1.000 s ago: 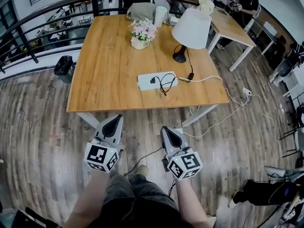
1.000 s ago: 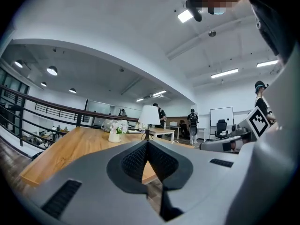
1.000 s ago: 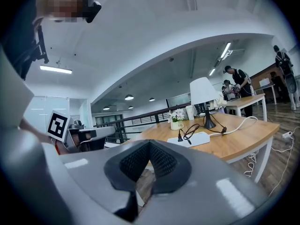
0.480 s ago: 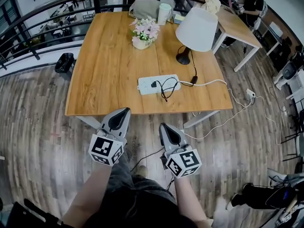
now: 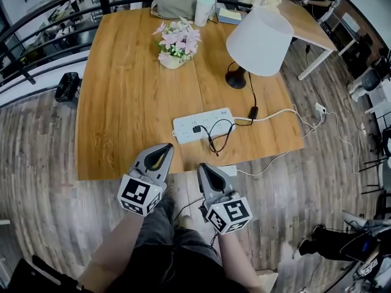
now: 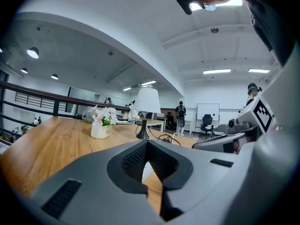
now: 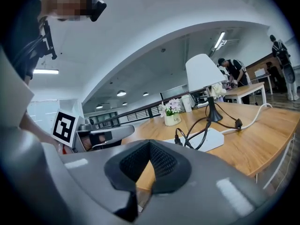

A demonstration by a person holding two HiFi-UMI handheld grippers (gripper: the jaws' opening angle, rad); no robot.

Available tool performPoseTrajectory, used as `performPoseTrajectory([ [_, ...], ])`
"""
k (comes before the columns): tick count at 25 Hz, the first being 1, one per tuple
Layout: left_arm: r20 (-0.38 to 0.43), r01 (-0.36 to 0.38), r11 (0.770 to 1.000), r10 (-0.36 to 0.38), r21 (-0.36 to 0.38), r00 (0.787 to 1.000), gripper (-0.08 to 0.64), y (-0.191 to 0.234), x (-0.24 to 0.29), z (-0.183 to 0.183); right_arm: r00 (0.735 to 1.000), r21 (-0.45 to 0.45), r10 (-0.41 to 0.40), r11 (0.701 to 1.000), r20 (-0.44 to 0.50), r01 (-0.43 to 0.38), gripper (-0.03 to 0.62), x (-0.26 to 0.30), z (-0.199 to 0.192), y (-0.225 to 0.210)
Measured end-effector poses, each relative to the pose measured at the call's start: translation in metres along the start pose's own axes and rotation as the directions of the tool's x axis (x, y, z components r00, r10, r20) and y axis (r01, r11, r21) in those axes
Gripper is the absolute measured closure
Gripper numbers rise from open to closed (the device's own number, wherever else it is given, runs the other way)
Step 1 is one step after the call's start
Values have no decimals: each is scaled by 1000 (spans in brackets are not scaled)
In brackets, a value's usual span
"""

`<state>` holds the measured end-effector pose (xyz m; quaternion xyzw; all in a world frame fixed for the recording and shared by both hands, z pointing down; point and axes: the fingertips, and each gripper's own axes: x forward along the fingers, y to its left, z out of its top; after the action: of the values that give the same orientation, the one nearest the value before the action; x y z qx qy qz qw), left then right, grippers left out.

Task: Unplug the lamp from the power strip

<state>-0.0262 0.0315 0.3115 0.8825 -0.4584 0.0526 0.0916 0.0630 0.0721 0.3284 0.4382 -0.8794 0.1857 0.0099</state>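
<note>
The black plug (image 5: 197,129) is still stuck in the white power strip (image 5: 184,129), so the lamp is not unplugged yet. The strip lies on the wooden table (image 5: 122,102), near the edge closest to the person. The plug's thin black cord (image 5: 251,97) makes a loop over the strip and then runs up to the lamp (image 5: 256,32), which stands farther back on the table beside a little pot of flowers (image 5: 174,44).

The left gripper (image 5: 165,149) is at the near edge of the table, with its two jaws pressed together and nothing between them. The right gripper (image 5: 203,167) is just off the table edge, over the floor. Its jaws are pressed together too, and it holds nothing.

Neither one touches the plug or the strip (both are apart from them). I think all the real work is left: open a claw, pinch the plug, maybe hold the strip down, and pull the plug out.
</note>
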Motion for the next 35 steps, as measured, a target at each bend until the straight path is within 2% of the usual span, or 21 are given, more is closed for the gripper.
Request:
performPoseTrajectory([
  [4, -41, 69, 997, -68, 22, 997, 563, 15, 32, -8, 998, 11, -53, 999, -24, 53, 584, 32, -4, -16],
  [8, -87, 141, 989, -137, 40, 987, 563, 25, 59, -20, 988, 11, -144, 989, -46, 145, 584, 55, -11, -34],
  [13, -161, 259, 961, -241, 102, 957, 563, 27, 86, -30, 963, 1, -261, 965, -73, 261, 584, 75, -18, -55],
  [16, -220, 292, 945, -257, 145, 941, 563, 31, 98, -38, 946, -30, -309, 951, -96, 307, 584, 83, -21, -63],
  [18, -249, 307, 935, -260, 176, 933, 563, 34, 103, -43, 944, -56, -320, 947, -83, 316, 525, 90, -19, -67],
  [22, -299, 372, 892, -293, 256, 908, 563, 27, 111, -50, 916, -98, -369, 929, -155, 358, 516, 95, -20, -75],
  [24, -315, 411, 863, -319, 294, 894, 557, 20, 114, -53, 921, -94, -369, 929, -125, 359, 485, 102, -16, -79],
  [26, -325, 437, 845, -337, 310, 883, 557, 15, 117, -57, 928, -103, -359, 931, -98, 349, 476, 108, -13, -81],
  [28, -335, 444, 840, -340, 312, 879, 557, 14, 120, -60, 927, -128, -358, 930, -106, 345, 471, 113, -14, -83],
  [32, -349, 422, 854, -313, 304, 883, 558, 21, 125, -64, 920, -157, -368, 925, -139, 346, 471, 122, -19, -85],
  [35, -380, 430, 856, -311, 287, 871, 563, 25, 128, -71, 906, -190, -387, 915, -172, 355, 471, 126, -24, -88],
])
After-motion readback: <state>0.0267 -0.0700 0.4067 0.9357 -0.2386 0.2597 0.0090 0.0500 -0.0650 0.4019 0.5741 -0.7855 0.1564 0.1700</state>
